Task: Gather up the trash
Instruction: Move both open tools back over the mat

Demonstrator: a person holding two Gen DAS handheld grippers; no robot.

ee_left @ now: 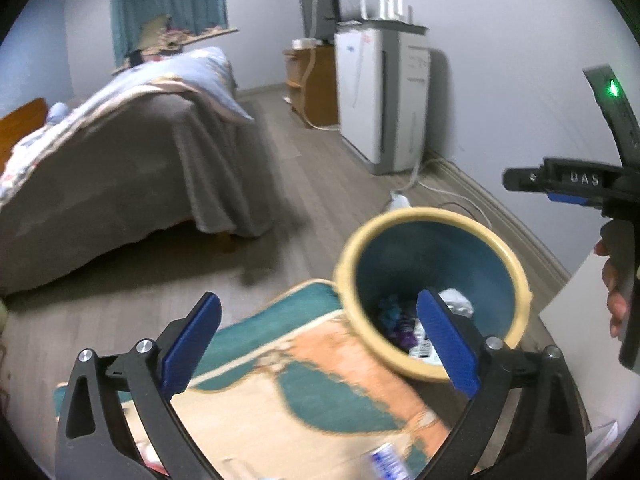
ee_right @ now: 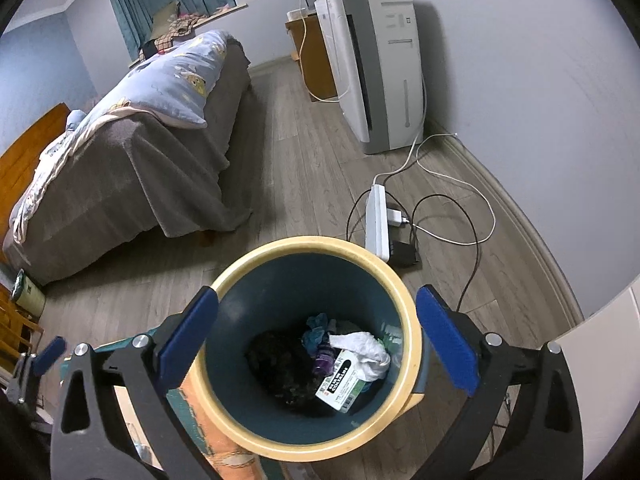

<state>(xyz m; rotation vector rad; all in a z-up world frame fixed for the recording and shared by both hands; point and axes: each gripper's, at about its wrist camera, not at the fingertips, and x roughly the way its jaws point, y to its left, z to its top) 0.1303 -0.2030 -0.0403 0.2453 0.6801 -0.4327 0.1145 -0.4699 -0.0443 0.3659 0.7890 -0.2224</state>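
A round bin with a yellow rim (ee_right: 240, 272) and a dark teal inside stands on the floor. My right gripper (ee_right: 317, 300) hangs open just above its mouth, with nothing between the fingers. In the bin lie a crumpled white tissue (ee_right: 368, 350), a white labelled box (ee_right: 340, 386), a blue wrapper (ee_right: 316, 330) and something dark (ee_right: 280, 364). My left gripper (ee_left: 319, 300) is open and empty over the rug (ee_left: 280, 380), left of the bin's rim (ee_left: 432, 216). A blurred blue-and-white wrapper (ee_left: 386, 460) lies on the rug below it. A hand (ee_left: 614, 300) holds the right tool's handle.
A bed with a grey cover (ee_right: 160, 168) fills the left. A white air purifier (ee_right: 380, 60) stands by the wall, next to a wooden cabinet (ee_right: 312, 60). A power strip (ee_right: 378, 220) with looped cables lies just behind the bin. White furniture (ee_right: 600, 360) edges the right.
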